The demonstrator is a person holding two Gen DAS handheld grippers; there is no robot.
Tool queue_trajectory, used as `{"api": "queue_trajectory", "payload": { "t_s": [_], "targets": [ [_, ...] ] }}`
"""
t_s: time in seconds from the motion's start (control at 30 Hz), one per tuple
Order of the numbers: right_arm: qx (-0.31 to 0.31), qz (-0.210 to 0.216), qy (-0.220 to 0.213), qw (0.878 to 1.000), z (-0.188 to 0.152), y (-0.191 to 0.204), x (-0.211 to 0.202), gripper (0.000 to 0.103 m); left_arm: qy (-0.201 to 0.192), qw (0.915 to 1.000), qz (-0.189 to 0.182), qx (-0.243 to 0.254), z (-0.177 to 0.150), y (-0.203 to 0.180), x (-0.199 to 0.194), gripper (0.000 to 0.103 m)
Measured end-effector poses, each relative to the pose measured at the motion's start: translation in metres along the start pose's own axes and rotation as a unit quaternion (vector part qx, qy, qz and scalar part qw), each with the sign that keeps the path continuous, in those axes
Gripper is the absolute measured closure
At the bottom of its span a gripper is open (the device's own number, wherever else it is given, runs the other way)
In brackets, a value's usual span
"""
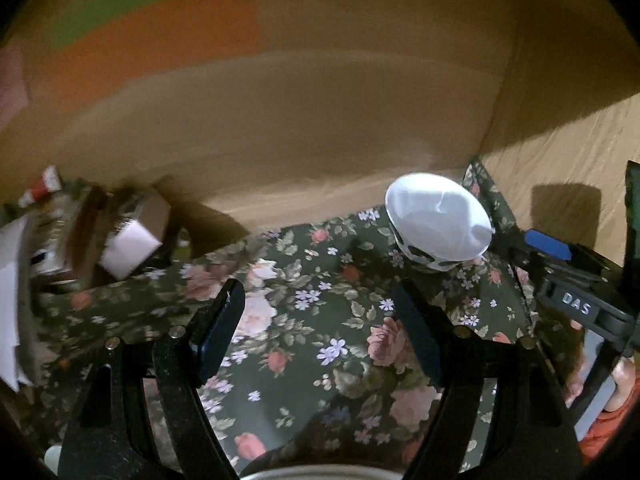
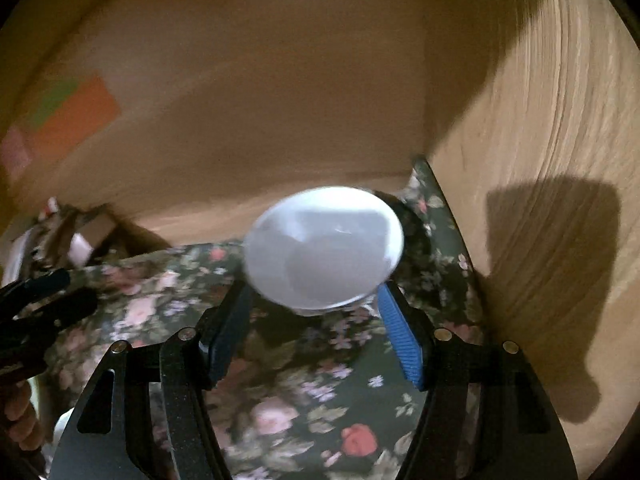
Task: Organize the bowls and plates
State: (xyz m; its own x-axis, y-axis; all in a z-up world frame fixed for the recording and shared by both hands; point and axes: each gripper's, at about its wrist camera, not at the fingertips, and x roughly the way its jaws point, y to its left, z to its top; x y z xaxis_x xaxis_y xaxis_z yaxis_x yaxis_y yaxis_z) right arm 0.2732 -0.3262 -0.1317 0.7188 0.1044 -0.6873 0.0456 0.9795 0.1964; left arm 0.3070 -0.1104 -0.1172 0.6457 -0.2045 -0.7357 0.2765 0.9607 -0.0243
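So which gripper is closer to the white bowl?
Right. The right gripper has the white bowl just ahead of its open fingertips. The left gripper is off to the bowl's left, over bare floral cloth.

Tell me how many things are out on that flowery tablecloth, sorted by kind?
White bowls: 1
Cardboard boxes, far left, blurred: 1
Handheld grippers, left gripper and right gripper, both open and empty: 2
Total: 4
Other clutter by the box is too blurred to count.

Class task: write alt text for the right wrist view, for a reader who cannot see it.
A white bowl sits on a dark floral tablecloth, just beyond the open fingers of the right gripper, in a corner of tan walls. The picture is blurred.
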Motion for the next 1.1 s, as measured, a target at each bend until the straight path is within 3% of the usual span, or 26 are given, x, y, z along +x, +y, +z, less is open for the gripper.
{"api": "queue_trajectory", "payload": {
  "t_s": [0.17,0.37,0.63,0.77,0.87,1.1],
  "targets": [
    [0.027,-0.010,0.034,0.999,0.002,-0.020,0.030,0.042,0.022,0.9997,-0.011,0.010,0.004,-0.006,0.026,0.026],
    [0.042,-0.017,0.063,0.997,0.004,-0.030,0.057,0.062,0.027,0.9992,-0.016,0.023,0.006,-0.008,0.042,0.026],
    [0.039,-0.020,0.067,0.997,0.004,-0.026,0.069,0.065,0.022,0.9990,-0.021,0.033,0.008,-0.008,0.047,0.026],
    [0.049,0.006,0.096,0.994,-0.003,-0.021,0.083,0.068,0.024,0.9991,-0.023,0.024,0.008,-0.006,0.050,0.026],
    [0.020,0.000,0.095,0.995,-0.008,-0.011,0.082,0.073,0.027,0.9992,-0.022,0.020,0.008,-0.005,0.050,0.026],
    [-0.010,0.037,0.106,0.994,-0.012,0.008,0.067,0.079,0.032,0.9994,-0.011,0.010,0.007,0.001,0.049,0.026]
  ]
}}
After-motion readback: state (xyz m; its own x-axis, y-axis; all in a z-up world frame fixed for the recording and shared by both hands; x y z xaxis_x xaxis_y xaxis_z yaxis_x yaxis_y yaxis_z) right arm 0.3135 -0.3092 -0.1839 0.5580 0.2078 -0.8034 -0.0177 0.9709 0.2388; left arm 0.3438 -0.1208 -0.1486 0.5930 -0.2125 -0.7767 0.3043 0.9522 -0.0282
